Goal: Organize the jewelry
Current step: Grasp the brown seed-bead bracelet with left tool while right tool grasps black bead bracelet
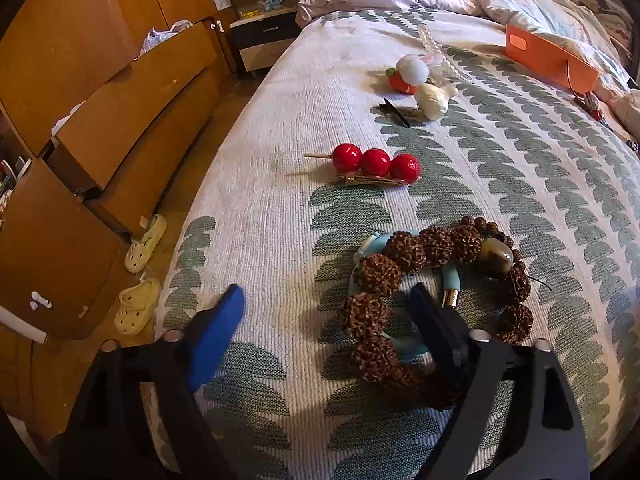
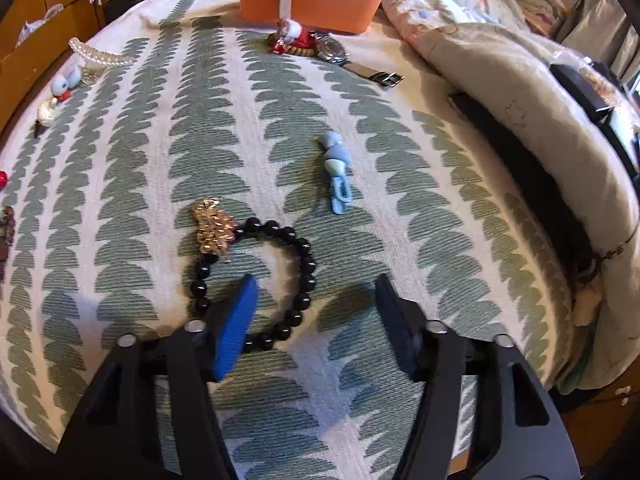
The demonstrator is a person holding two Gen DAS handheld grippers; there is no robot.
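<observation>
On the bedspread [image 2: 360,120], the right claw [image 2: 316,288], fingers apart, straddles the black bracelet [image 2: 256,276].

Bead bracelet [image 2: 256,280] on the bedspread [image 2: 400,240], hair clip [image 2: 338,172] beyond it to the right, watch [image 2: 344,56] and box [image 2: 308,0] farther back, seed bracelet [image 1: 432,292] before the berry clip [image 1: 372,164]
</observation>
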